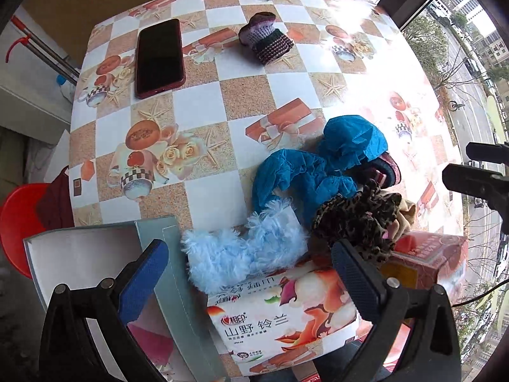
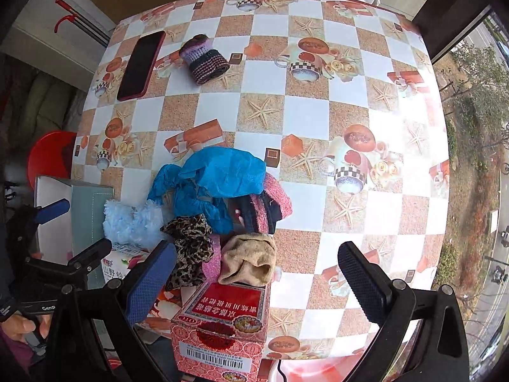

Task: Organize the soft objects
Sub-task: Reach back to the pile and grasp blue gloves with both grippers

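A heap of soft things lies at the table's near edge: blue crinkled fabric (image 1: 321, 162) (image 2: 222, 175), a fluffy light-blue piece (image 1: 241, 251) (image 2: 130, 222), a leopard-print scrunchie (image 1: 356, 219) (image 2: 191, 248), a tan sock (image 2: 248, 259) and pink-black knit pieces (image 2: 264, 207). A purple knitted sock (image 1: 265, 36) (image 2: 202, 59) lies apart at the far side. My left gripper (image 1: 251, 280) is open and empty over the fluffy piece and tissue pack. My right gripper (image 2: 257, 281) is open and empty, just behind the tan sock.
A red phone (image 1: 159, 57) (image 2: 141, 65) lies far left on the checkered tablecloth (image 2: 305, 117). A tissue pack (image 1: 280, 318), a red box (image 2: 222, 328) and a grey open box (image 1: 95, 270) stand at the near edge. A red stool (image 1: 16, 222) stands left.
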`<state>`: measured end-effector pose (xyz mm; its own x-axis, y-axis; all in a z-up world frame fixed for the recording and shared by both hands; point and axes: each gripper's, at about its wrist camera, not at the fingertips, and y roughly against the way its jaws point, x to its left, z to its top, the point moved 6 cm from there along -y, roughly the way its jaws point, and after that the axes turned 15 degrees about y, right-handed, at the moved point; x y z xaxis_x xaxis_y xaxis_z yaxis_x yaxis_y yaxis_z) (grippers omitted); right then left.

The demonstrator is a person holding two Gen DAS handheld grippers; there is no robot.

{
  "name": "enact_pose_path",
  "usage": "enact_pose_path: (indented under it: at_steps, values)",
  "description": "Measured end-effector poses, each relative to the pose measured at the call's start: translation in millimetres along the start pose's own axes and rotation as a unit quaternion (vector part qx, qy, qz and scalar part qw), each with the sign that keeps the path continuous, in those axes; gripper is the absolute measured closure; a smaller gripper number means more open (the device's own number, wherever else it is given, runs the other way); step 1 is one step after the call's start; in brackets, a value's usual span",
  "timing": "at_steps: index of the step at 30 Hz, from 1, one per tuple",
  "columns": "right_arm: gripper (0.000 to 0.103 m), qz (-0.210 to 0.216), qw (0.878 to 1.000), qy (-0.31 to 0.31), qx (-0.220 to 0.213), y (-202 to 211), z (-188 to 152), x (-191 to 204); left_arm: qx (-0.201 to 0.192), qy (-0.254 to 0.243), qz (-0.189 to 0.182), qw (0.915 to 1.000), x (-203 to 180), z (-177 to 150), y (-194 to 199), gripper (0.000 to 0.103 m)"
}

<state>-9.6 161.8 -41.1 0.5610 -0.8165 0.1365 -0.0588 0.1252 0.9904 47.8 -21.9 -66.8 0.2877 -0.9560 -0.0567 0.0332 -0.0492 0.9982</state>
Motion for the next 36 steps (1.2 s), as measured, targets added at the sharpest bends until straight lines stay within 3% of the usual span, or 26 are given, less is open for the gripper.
enact_pose_path:
  at_steps: [6,10,12,14,17,19,21,25,28,33,36]
  values:
    - [0.001,0.024,0.997,0.063,0.038,-76,44,-3,0.055,0.030,0.016,0.9979,-12,28,-66,0.000]
    - [0.001,0.038,0.994,0.069,0.071,-119,56,-10,0.083,0.060,0.014,0.9946,-15,36,-94,0.000]
    - [0.001,0.021,0.995,0.062,0.078,-129,55,-23,0.075,0.057,0.042,0.9946,-15,41,-102,0.000]
    - [0.001,-0.025,0.996,0.037,0.081,-130,51,-49,0.050,0.058,0.090,0.9930,-7,51,-104,0.000]
    - [0.001,-0.062,0.994,-0.034,0.082,-124,35,-105,0.023,0.092,0.112,0.9892,14,71,-95,0.000]
    - [0.001,-0.075,0.991,-0.077,0.076,-113,20,-139,0.012,0.101,0.104,0.9893,23,80,-80,0.000]
    - [0.001,-0.042,0.991,-0.114,0.050,-99,8,-156,0.003,0.108,0.069,0.9917,26,83,-61,0.000]
    - [0.001,0.020,0.992,-0.125,-0.009,-79,14,-152,0.026,0.139,0.019,0.9898,26,81,-51,0.000]
    - [0.001,0.041,0.994,-0.097,-0.029,-80,37,-130,0.048,0.161,0.012,0.9857,21,76,-66,0.000]
    - [0.001,0.001,1.000,-0.025,-0.009,-111,55,-95,0.058,0.166,0.031,0.9839,3,67,-91,0.000]
    - [0.001,-0.009,1.000,-0.012,-0.009,-121,61,-85,0.059,0.174,0.045,0.9820,4,64,-100,0.000]
